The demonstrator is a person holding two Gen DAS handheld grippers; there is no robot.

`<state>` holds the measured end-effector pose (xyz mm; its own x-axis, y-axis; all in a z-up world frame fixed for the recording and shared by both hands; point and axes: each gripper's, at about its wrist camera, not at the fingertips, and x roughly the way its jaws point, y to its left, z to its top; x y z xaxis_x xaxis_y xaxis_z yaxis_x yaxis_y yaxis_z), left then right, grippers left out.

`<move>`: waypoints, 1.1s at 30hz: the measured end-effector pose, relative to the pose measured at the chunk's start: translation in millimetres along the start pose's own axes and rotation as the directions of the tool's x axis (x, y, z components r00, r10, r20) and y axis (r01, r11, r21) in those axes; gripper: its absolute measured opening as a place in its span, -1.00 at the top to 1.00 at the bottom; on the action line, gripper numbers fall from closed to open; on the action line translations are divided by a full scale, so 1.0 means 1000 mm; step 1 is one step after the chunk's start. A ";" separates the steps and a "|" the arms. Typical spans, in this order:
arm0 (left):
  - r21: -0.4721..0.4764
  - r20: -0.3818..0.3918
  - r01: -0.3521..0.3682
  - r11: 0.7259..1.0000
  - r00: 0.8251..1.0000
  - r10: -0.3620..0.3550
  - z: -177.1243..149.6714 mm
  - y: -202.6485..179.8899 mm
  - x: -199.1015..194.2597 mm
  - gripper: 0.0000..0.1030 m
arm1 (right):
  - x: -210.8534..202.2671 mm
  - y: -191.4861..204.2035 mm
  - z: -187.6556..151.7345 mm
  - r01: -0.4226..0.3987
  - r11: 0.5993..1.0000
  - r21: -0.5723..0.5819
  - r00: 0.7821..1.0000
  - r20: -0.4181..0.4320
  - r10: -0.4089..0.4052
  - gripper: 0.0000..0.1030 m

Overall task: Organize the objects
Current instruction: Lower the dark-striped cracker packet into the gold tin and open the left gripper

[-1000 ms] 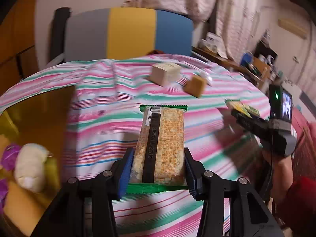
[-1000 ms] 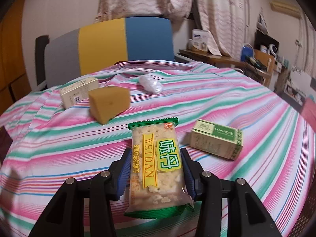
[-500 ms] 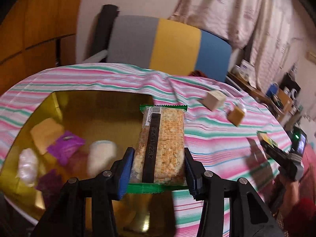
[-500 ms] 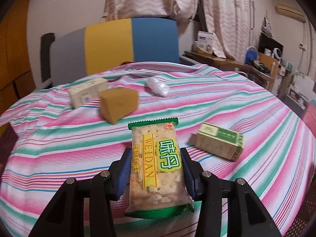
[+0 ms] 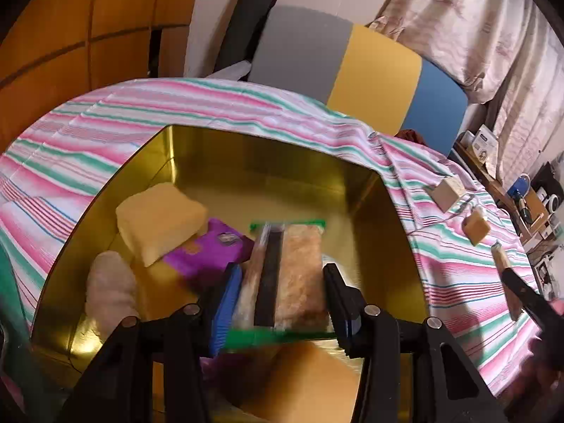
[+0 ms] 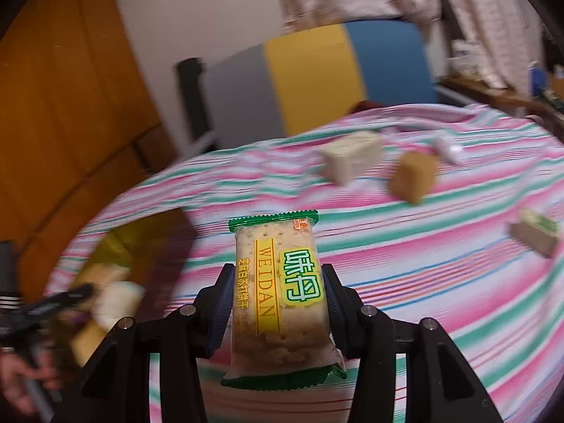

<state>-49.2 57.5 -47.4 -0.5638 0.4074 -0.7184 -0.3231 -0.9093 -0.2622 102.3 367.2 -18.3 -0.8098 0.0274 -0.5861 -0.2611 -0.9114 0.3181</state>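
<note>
My left gripper [image 5: 282, 289] is over the gold box [image 5: 268, 155]. A green-edged cracker packet [image 5: 289, 275] lies between its fingers, blurred; the jaws look slightly parted around it. The box holds a yellow sponge block [image 5: 162, 222], a purple packet [image 5: 208, 250], a white roll [image 5: 109, 289] and a tan block [image 5: 303, 377]. My right gripper [image 6: 278, 296] is shut on a WEIDAN cracker packet [image 6: 278, 289], held above the striped tablecloth [image 6: 423, 253]. The box shows blurred at the left in the right wrist view [image 6: 116, 246].
On the cloth lie a cream box [image 6: 352, 158], a tan cube [image 6: 412, 176], a white wrapped piece [image 6: 447, 148] and a green carton [image 6: 535, 232]. A grey, yellow and blue chair [image 5: 352, 67] stands behind the table. Cluttered shelves [image 5: 528, 204] are at the right.
My left gripper has swung left and come down over the gold box with its packet, which now looks looser. My right gripper has swung left with its packet, towards the box.
</note>
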 end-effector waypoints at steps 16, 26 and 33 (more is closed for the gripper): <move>0.022 0.078 -0.087 0.996 0.993 0.085 -0.011 0.003 -0.018 -0.67 | 0.032 0.133 -0.016 -0.324 0.946 -0.009 0.928 -0.197 0.316 0.07; -0.050 0.092 -0.116 0.992 0.988 0.121 -0.018 0.023 -0.036 -0.81 | 0.072 0.151 -0.011 -0.265 0.963 0.043 0.936 -0.230 0.267 0.07; -0.077 0.089 -0.120 0.990 0.988 0.126 -0.023 0.030 -0.041 -0.82 | 0.085 0.155 -0.013 -0.151 0.988 0.029 0.959 -0.237 0.153 0.06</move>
<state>-18.7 11.7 -40.7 -0.6653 0.2952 -0.6857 -0.1938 -0.9553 -0.2232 0.0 223.1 -28.3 -0.6922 -0.2108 -0.6902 -0.1508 -0.8930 0.4240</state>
